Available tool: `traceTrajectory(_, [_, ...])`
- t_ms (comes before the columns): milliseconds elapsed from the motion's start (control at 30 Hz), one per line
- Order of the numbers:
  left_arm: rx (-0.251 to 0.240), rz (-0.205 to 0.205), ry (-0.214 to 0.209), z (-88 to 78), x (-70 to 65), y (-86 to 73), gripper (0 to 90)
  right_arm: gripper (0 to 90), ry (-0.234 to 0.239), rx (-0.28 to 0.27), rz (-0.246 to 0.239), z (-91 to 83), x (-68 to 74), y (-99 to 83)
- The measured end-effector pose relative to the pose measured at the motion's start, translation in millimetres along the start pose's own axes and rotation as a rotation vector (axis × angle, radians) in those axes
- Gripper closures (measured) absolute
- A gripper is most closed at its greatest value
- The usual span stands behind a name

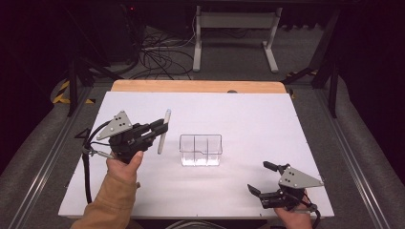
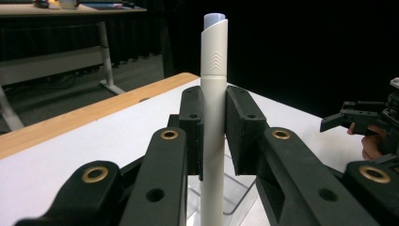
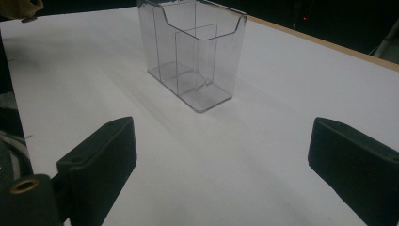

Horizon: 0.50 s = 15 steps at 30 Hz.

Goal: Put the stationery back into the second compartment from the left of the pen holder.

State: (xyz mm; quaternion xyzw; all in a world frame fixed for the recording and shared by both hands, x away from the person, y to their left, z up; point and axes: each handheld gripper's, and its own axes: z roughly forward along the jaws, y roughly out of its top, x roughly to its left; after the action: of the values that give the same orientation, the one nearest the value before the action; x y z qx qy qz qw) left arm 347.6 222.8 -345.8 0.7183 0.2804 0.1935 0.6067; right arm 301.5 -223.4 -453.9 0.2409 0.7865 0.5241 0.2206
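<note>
Standing at the middle of the high view, a clear plastic organizer rests on the white table top, just right of the left gripper and well apart from the right gripper at the lower right. Thin inner walls divide the organizer into compartments, and its front wall dips in a curved cut-out, seen best in the upper centre of the right gripper view. Bare white surface lies between the right gripper and the organizer; nothing stands between them. A strip of light wood edges the far side of the table, and beyond it, at the top of the frame, are the legs of a white desk frame and a tangle of cables on the grey floor.

The left gripper, held in a hand with a tan sleeve at the lower left, pinches a white pen between its two black pads. In the left gripper view the pen runs upright through the centre of the frame, clamped at mid-length. Its body is smooth and off-white, with a slanted upper end, a pale blue tip and small embossed chevrons below that. The pen is off the table, its lower end to the left of the organizer.

The right gripper's jaws are spread wide with nothing between them.
</note>
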Motion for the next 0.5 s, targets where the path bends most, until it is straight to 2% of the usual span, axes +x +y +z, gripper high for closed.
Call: traceTrajectory(500, [-0.003, 0.027, -0.074, 31.6, -15.2, 16.2, 78.0, 8.9, 0.005, 0.007, 0.000, 0.8, 0.4, -0.7])
